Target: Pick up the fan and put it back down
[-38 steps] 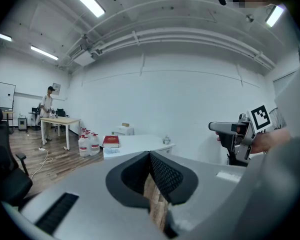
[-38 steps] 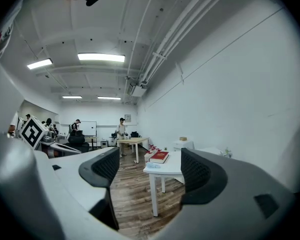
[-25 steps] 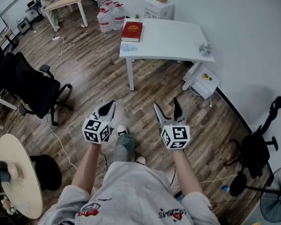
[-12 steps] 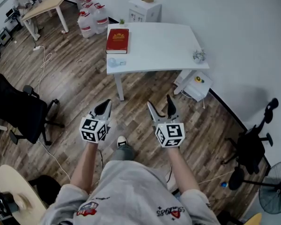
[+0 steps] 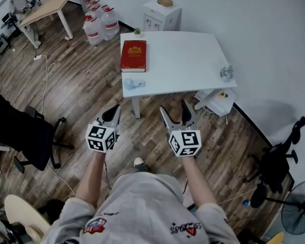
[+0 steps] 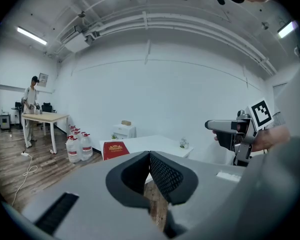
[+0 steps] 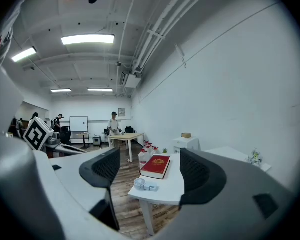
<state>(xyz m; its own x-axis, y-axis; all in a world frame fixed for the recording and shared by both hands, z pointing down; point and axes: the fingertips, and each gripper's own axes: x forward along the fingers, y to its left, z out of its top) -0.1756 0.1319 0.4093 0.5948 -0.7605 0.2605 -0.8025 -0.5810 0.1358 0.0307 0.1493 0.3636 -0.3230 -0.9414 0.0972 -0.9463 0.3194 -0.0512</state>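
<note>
Small pale handheld fan (image 5: pixel 133 83) is lying on the white rectangular table (image 5: pixel 188 60), close to its near-left corner and just on the near side of the red hardcover book (image 5: pixel 133 55). Its long axis is running left-right along the table's near edge, round head to the left, handle pointing right. Both grippers are hanging over the wood floor, well short of the table, so the fan is sitting beyond them and between their 2 lines. Left gripper (image 5: pixel 115 109) is showing its 2 jaws pressed together on nothing; it is somewhat the nearer of the 2. Right gripper (image 5: pixel 174 109) is holding its jaws wide apart and empty, and in the right gripper view the fan (image 7: pixel 144 184) is appearing within the gap, low and far ahead. Judgement: the right gripper is looking better set for the pick, needing to go forward and a little left, then close across the handle.
</note>
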